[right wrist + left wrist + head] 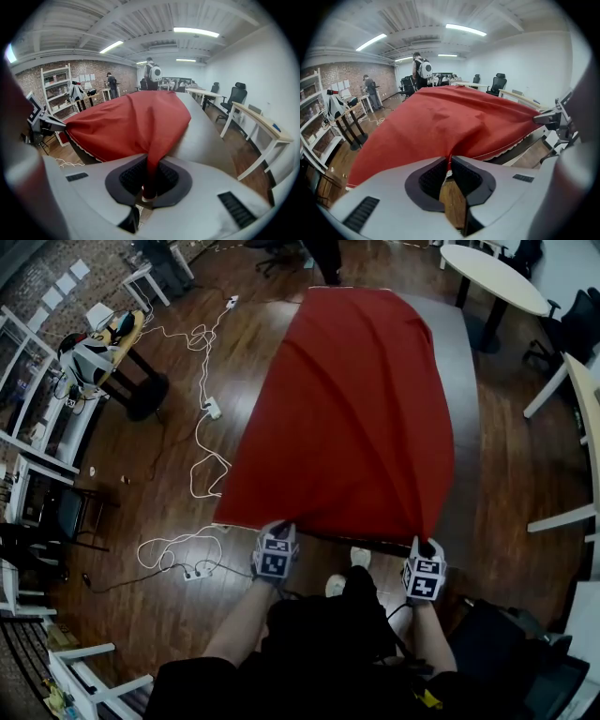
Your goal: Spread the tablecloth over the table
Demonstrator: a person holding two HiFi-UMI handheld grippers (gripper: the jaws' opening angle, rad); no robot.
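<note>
- Grey surface (466, 381): the strip along its right edge lies bare, so the spreading looks part done.
- Red tablecloth (347, 409): covers most of the surface, skewed over the left edge.
- Left gripper (277, 529), right gripper (427, 546): fingers (429, 180) pinch the tablecloth's near corners; shifting it right and flattening it remain.

Bare gray strip of tabletop (461, 381) open along the right of the red tablecloth (347, 409), wood floor (141, 484) on the left strewn with white cables (200, 439), black stand (141, 395) further left, white desks (581, 390) close on the right, person (323, 259) at the far end.
</note>
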